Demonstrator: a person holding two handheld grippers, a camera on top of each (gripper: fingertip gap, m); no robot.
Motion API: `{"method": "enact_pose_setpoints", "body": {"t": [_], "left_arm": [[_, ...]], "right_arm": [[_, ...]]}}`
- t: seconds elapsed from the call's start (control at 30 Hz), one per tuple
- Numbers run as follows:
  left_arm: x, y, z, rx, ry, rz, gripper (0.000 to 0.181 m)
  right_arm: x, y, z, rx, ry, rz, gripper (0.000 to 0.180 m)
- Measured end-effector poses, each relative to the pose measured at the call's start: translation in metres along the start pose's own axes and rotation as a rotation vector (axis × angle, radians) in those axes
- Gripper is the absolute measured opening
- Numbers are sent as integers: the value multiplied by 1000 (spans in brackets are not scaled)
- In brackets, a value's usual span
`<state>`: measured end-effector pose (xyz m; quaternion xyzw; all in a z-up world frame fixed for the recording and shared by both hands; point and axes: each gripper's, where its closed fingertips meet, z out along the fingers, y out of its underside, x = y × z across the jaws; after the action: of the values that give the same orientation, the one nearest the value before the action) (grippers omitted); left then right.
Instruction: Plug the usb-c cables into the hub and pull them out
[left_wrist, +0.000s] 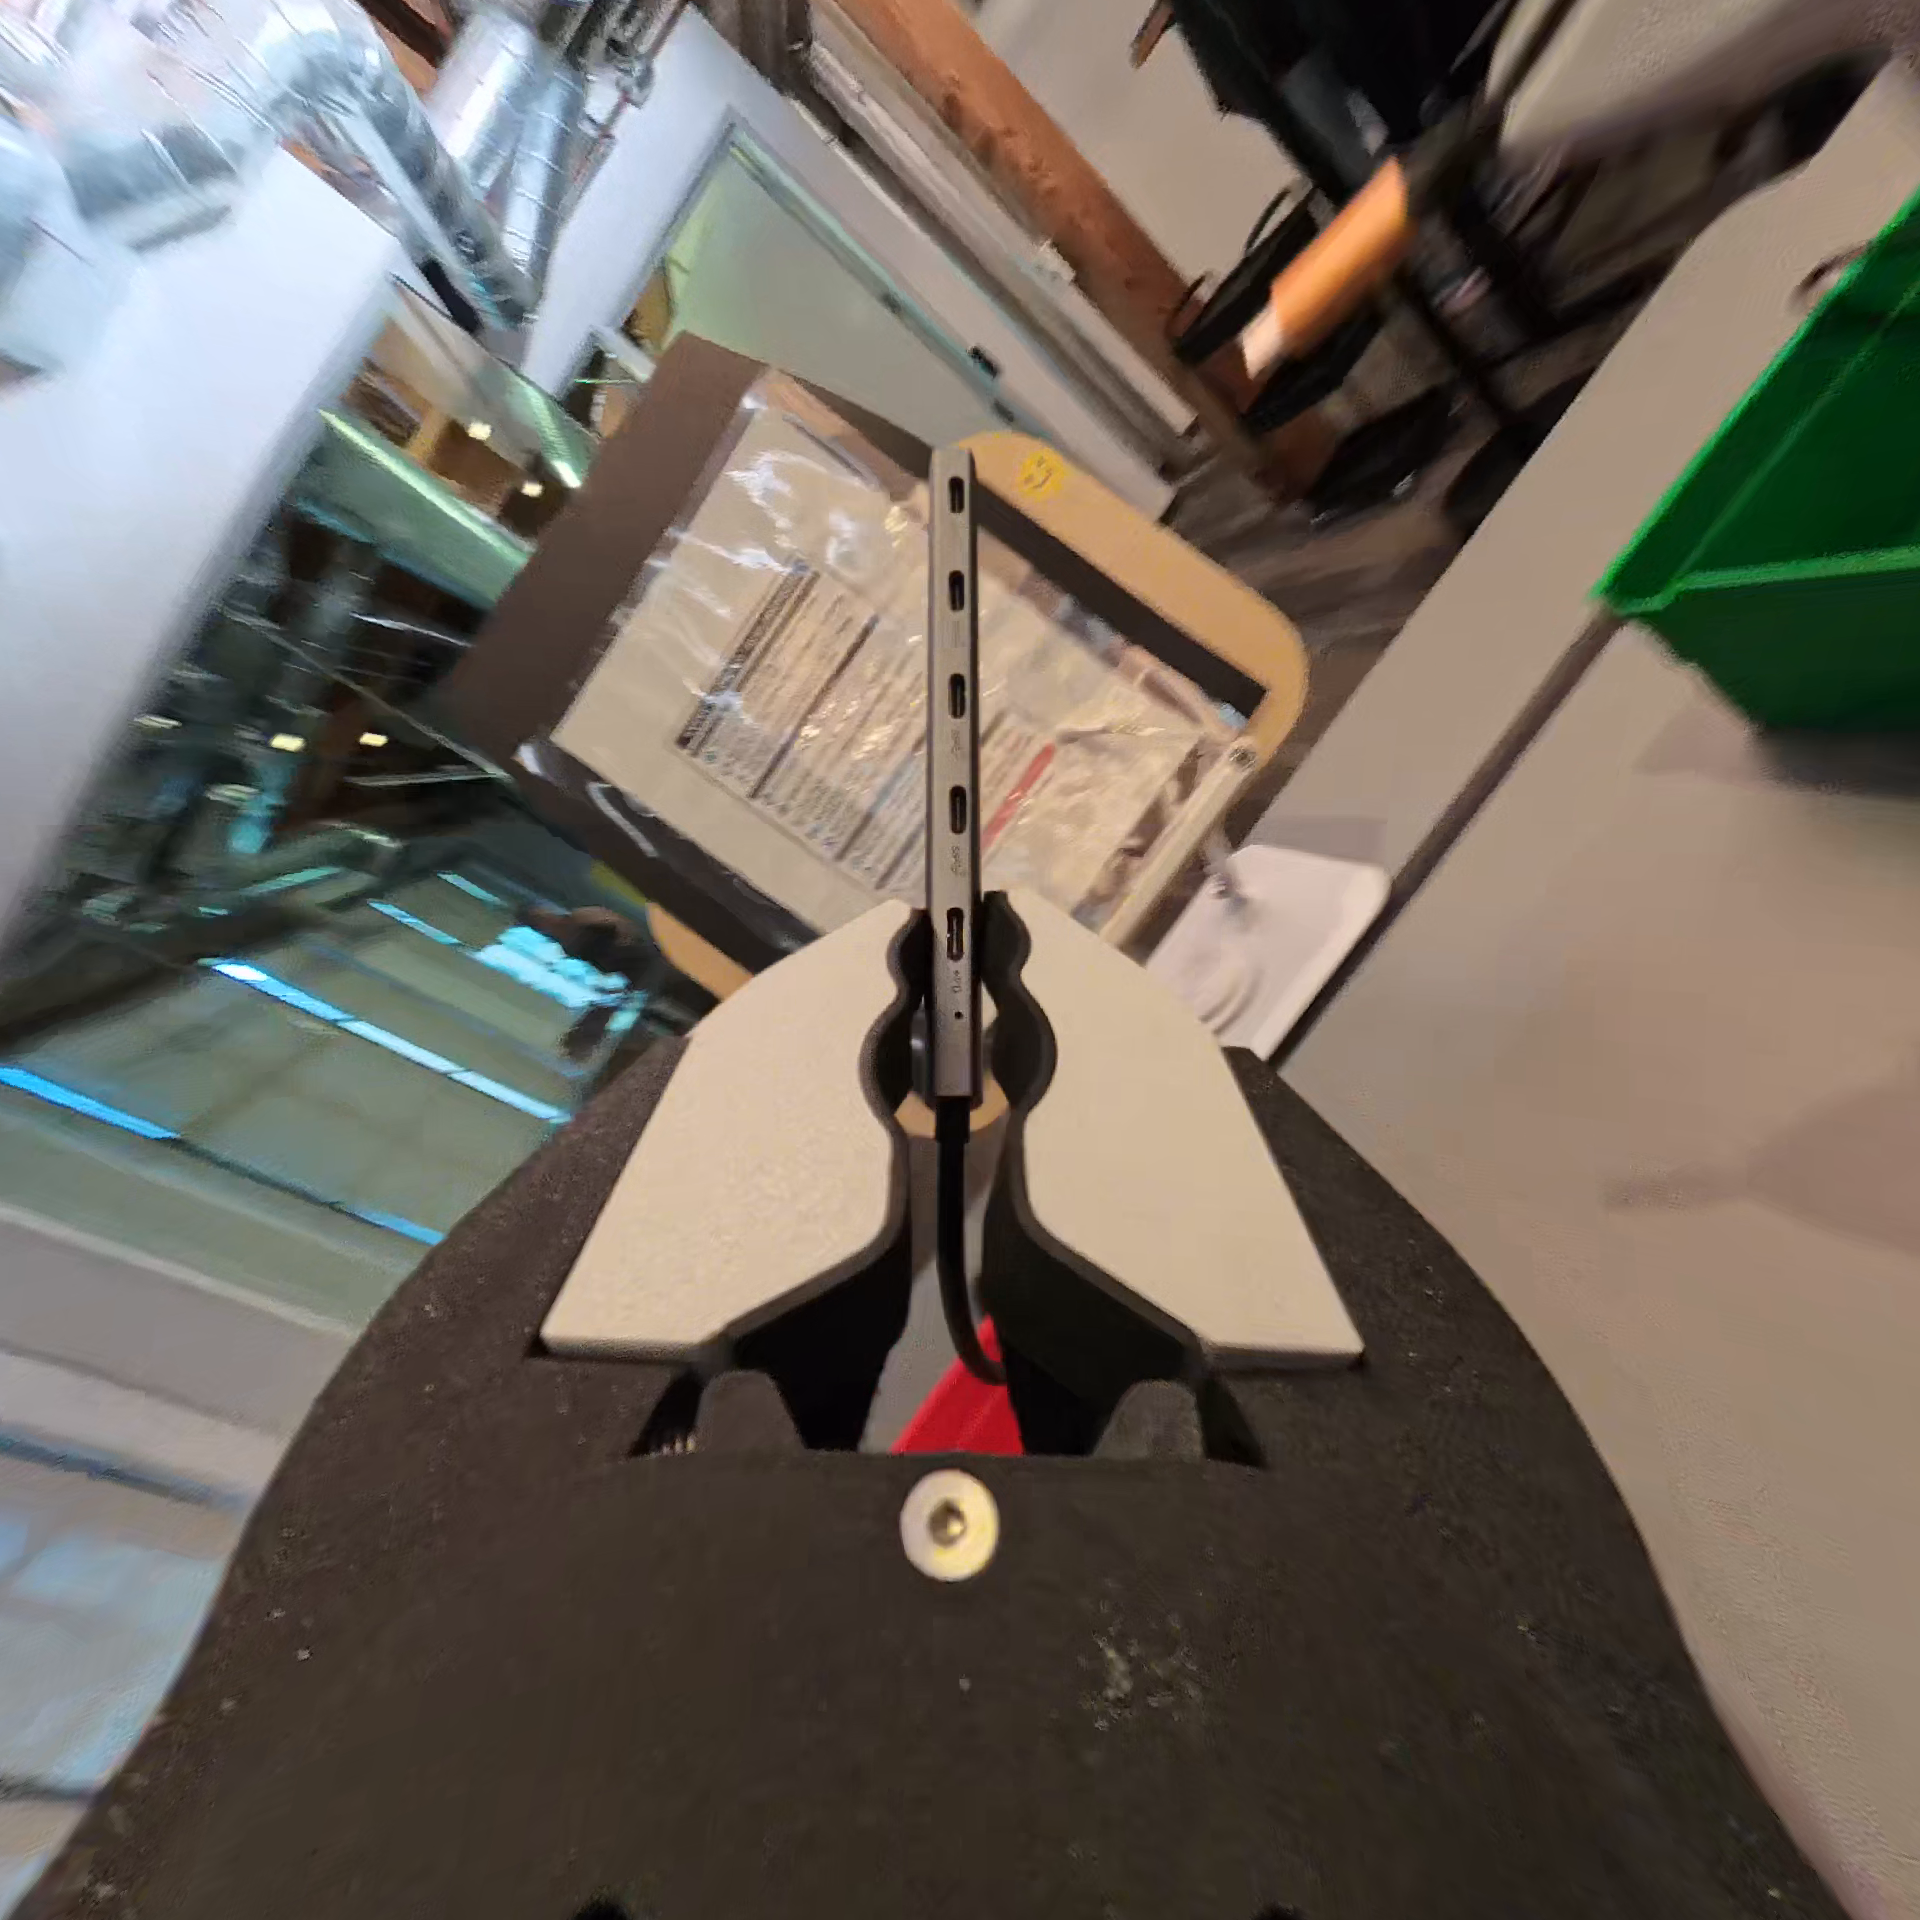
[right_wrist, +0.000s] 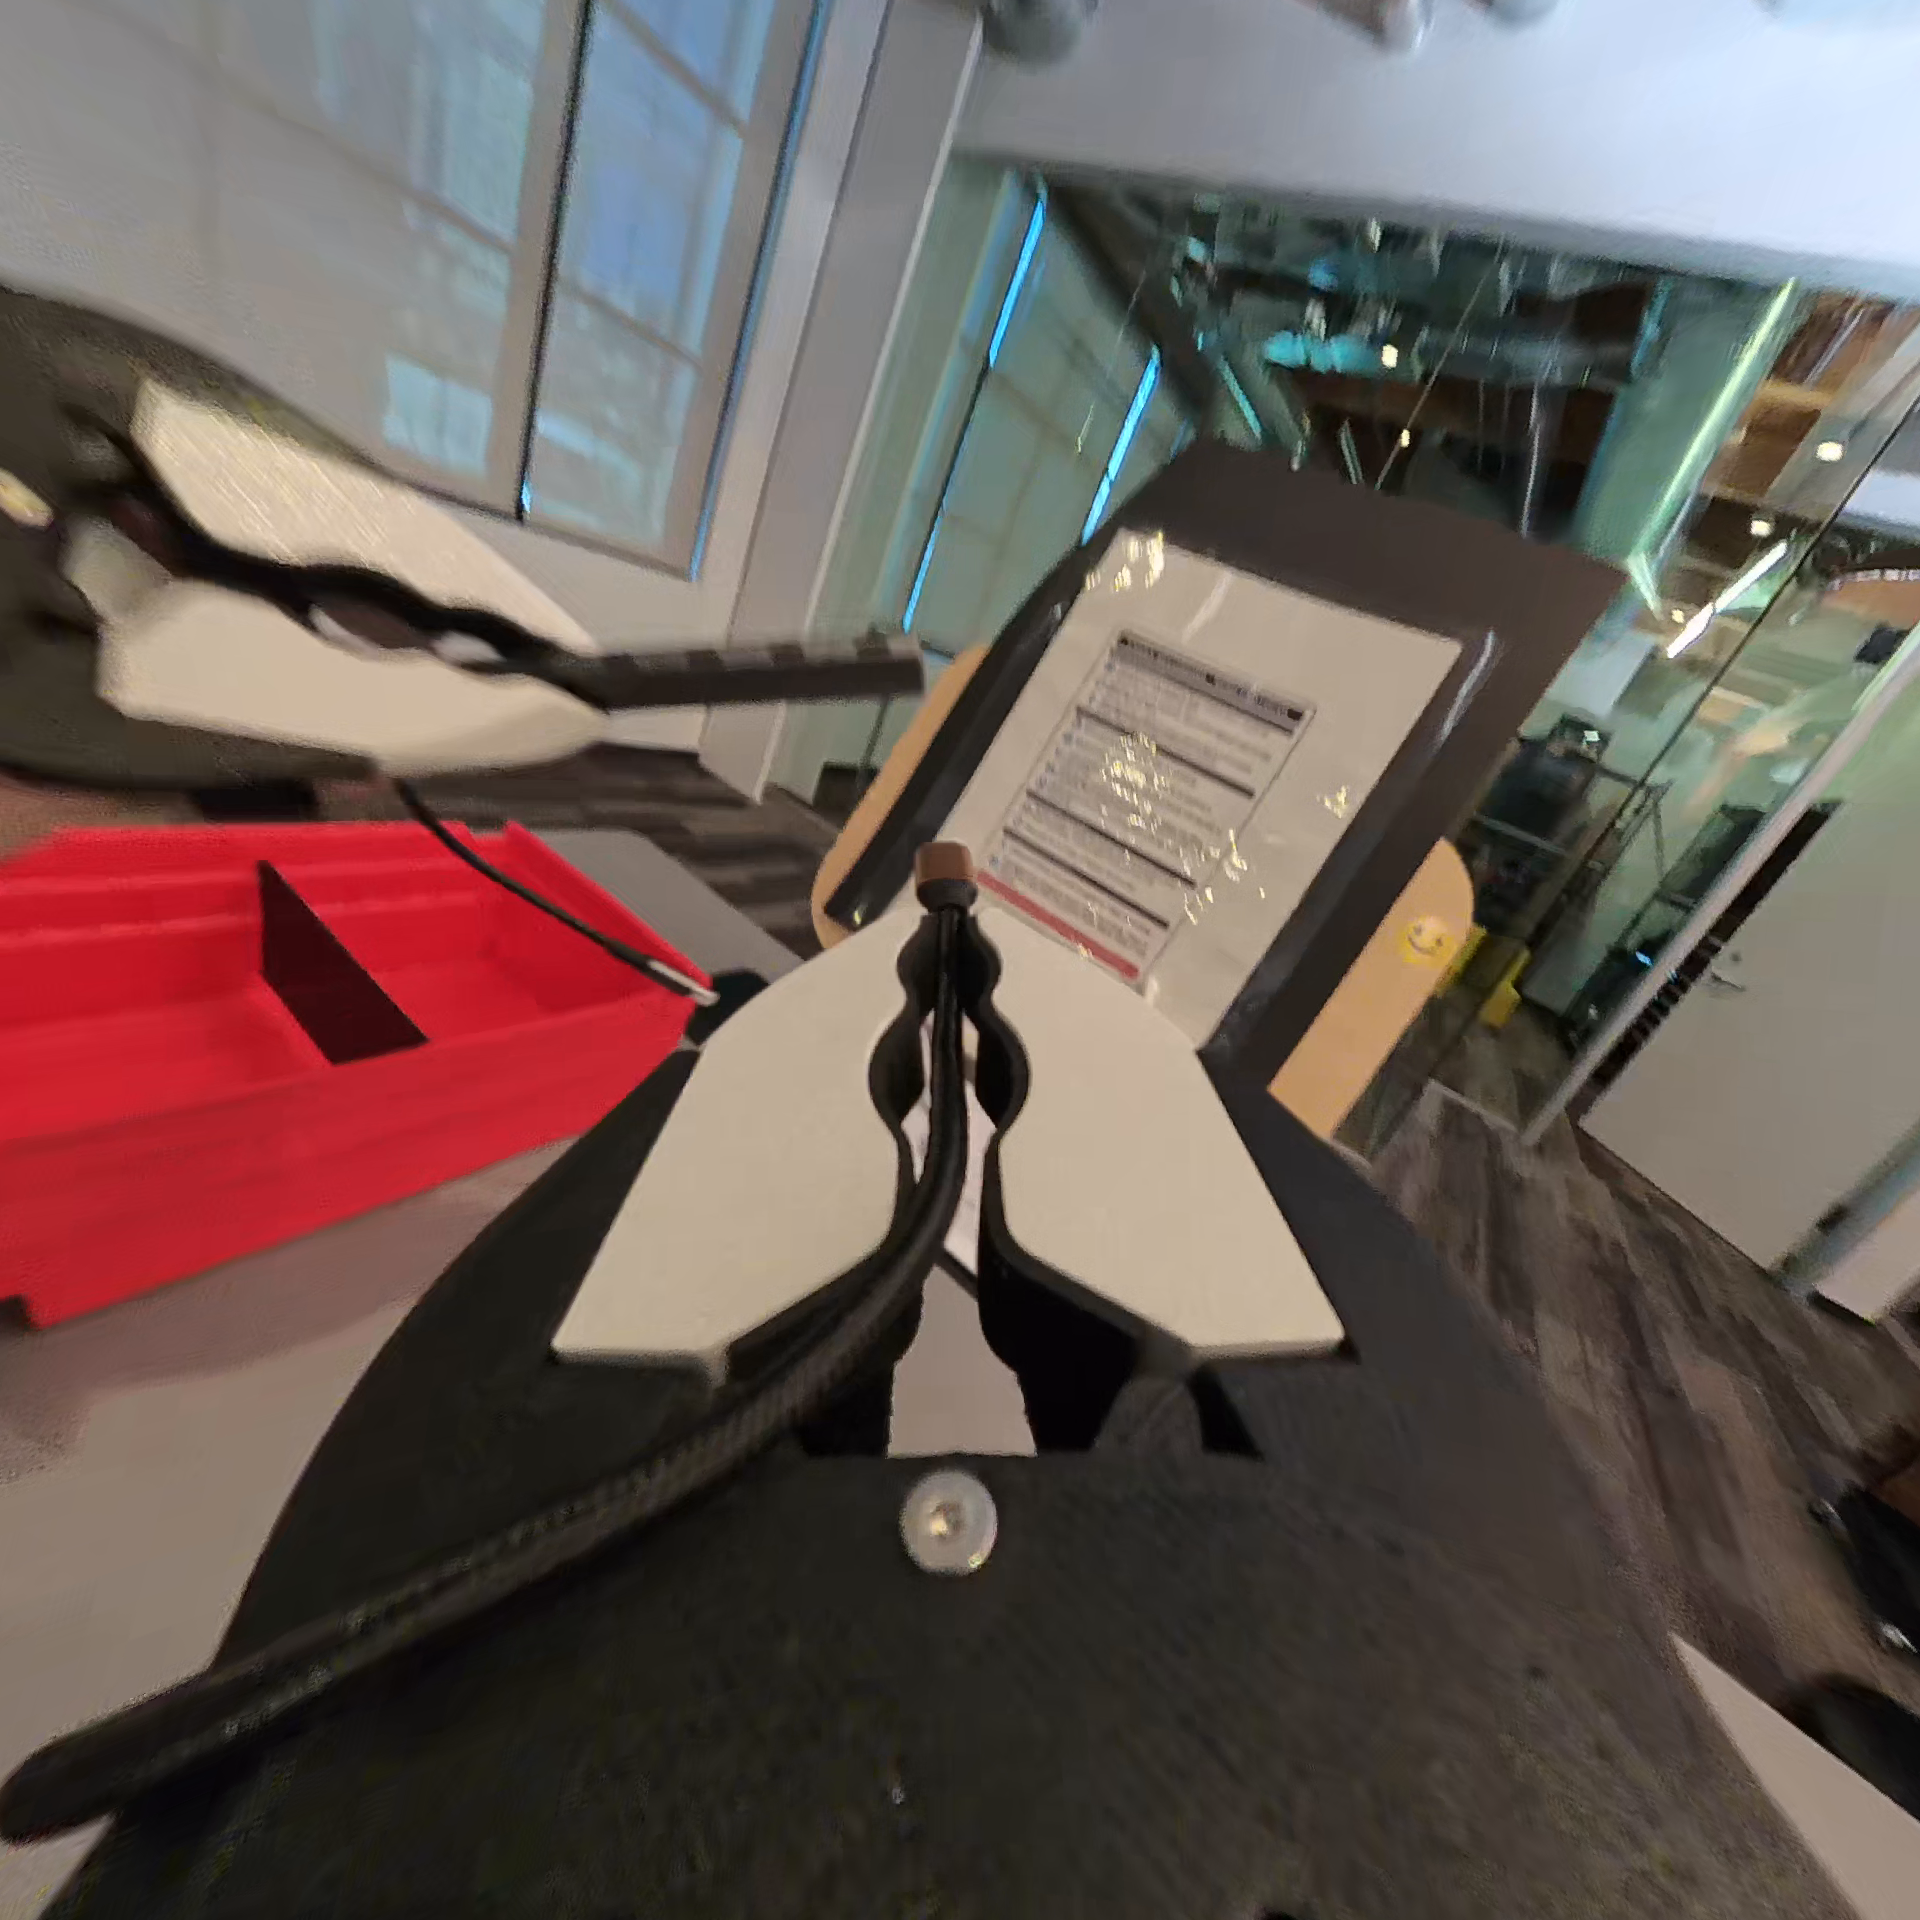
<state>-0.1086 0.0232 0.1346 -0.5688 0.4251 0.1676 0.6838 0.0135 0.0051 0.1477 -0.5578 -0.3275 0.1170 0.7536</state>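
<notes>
Red bin shows rightside only; hub's 5 ports, leftside.

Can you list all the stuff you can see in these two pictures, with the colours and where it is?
hub: one, grey, upright, clamped in the left gripper, ports empty
hub's cord: one, black, hanging over the red bin
cable: one, black with a brown plug tip, clamped in the right gripper
red bin: one, red with a dark divider, left on the table
green bin: one, green, right side of the left wrist view
framed sheet: one, white in a dark frame, standing ahead
table: one, grey, underneath
left gripper: one, black with pale fingers
right gripper: one, black with pale fingers
</notes>
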Motion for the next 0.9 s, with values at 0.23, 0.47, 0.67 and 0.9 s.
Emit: {"method": "enact_pose_setpoints", "body": {"t": [0.23,0.47,0.67,0.9], "left_arm": [[0,-6,4,20,-179,245,10],[6,-16,3,38,-214,287,9],[14,-23,4,28,-220,311,9],[19,-24,6,11,-222,329,9]], "right_arm": [[-58,-26,7,121,-92,-2,4],[-63,-21,11,162,-11,-12,4],[-59,-20,11,179,14,21,4],[-60,-18,12,162,20,-6,4]]}}
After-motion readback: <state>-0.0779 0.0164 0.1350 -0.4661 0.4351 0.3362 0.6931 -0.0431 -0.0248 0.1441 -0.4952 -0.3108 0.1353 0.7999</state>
